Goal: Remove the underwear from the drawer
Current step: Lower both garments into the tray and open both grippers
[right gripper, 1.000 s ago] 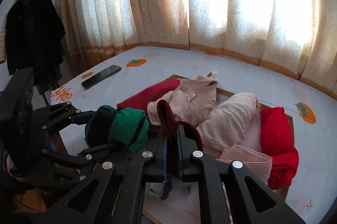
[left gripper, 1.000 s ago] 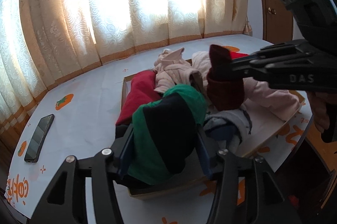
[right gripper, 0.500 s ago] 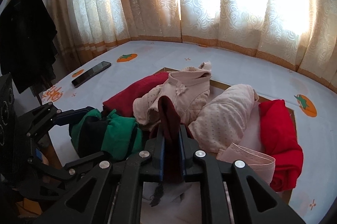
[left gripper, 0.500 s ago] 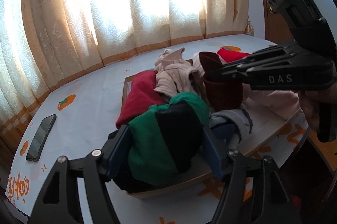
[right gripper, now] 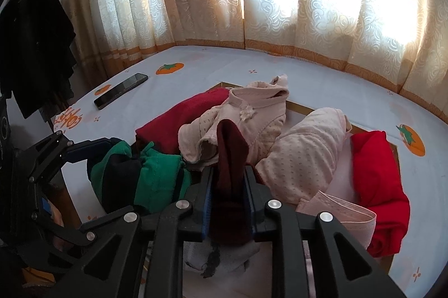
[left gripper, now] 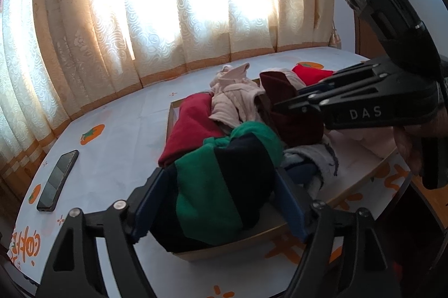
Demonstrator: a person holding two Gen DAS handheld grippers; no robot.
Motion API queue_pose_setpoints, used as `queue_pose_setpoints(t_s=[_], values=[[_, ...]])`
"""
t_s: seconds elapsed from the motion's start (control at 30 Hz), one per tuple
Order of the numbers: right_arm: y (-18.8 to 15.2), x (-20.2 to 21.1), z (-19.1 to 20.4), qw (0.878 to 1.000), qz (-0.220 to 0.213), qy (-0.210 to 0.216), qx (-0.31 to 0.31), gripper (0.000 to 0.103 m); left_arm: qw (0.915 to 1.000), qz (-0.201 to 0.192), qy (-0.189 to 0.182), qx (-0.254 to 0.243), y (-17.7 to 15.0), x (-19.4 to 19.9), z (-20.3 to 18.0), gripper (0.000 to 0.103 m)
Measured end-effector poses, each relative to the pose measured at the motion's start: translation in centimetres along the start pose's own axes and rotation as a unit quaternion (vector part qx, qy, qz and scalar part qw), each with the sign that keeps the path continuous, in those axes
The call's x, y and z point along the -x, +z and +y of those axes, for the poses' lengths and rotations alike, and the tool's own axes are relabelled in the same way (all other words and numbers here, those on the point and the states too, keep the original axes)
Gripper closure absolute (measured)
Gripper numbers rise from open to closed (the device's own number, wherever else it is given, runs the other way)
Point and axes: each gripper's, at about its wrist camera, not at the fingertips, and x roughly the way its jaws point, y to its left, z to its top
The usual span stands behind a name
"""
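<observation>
The left gripper (left gripper: 221, 203) is opening its jaws around a green and navy garment (left gripper: 224, 183), which is bulging between the blue pads (left gripper: 289, 209) at the near left corner of the drawer (left gripper: 171, 113); whether the pads are pressing it cannot be told. The right gripper (right gripper: 228, 203) is also easing its jaws apart, with a maroon garment (right gripper: 231, 158) standing upright between them, its long axis rising out of the jaws. Both pieces are lying directly between their own fingers, above the pile. Farther off, pink clothes (right gripper: 302, 152) and a red garment (right gripper: 378, 186) are filling the drawer. A phone (right gripper: 121, 91) is resting on the far left of the tablecloth (right gripper: 308, 79).
</observation>
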Motion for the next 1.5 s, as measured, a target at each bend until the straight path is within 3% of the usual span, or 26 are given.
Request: queue_pose_setpoints(t_s=[0.33,0.4,0.43,0.47,0.93,1.5], values=[[0.1,0.2,0.8,1.000,-0.008,-0.003,0.012,0.074,0.9999,-0.012,0.008,0.007,-0.1,0.7,0.1,0.010],[0.2,0.2,0.9,1.000,-0.010,0.004,0.011,0.057,0.9998,-0.013,0.010,0.008,-0.1,0.8,0.1,0.008],[0.2,0.3,1.0,1.000,-0.013,0.005,0.010,0.040,0.9998,-0.012,0.010,0.008,-0.2,0.8,0.1,0.008],[0.1,0.4,1.2,1.000,-0.016,0.006,0.010,0.032,0.9998,-0.012,0.010,0.008,-0.2,0.8,0.1,0.008],[0.1,2.0,2.5,0.999,-0.038,0.002,0.027,0.031,0.9993,-0.027,0.019,0.017,-0.4,2.3,0.7,0.002],[-1.9,5.0,3.0,0.998,-0.052,0.040,0.017,0.030,0.9972,-0.032,0.027,0.061,-2.5,4.3,2.2,0.001]])
